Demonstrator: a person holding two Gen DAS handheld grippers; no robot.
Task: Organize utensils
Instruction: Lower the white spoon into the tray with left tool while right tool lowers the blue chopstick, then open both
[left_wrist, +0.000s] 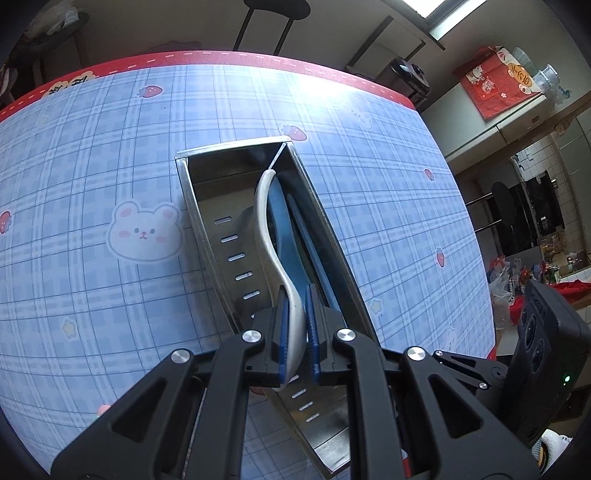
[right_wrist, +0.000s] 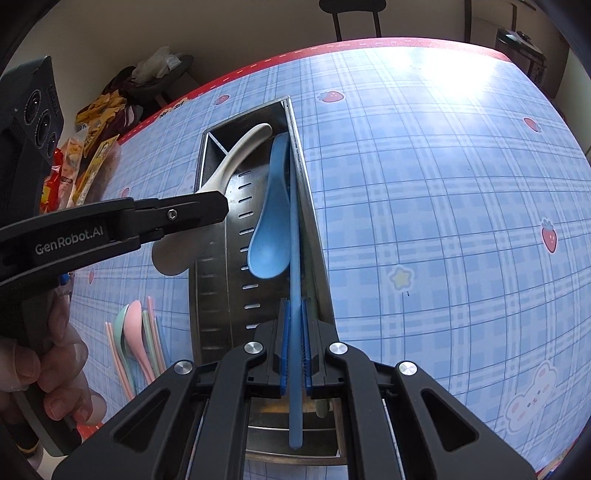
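Blue-checked tabletop with bunnies and strawberries is carrying a long stainless-steel slotted utensil tray. Left gripper is pinching a white plastic spoon by its bowl, handle reaching into the tray. Right gripper is clamping a blue plastic chopstick over the tray's right wall, beside a blue plastic spoon lying inside. Pastel spoons and chopsticks are waiting left of the tray.
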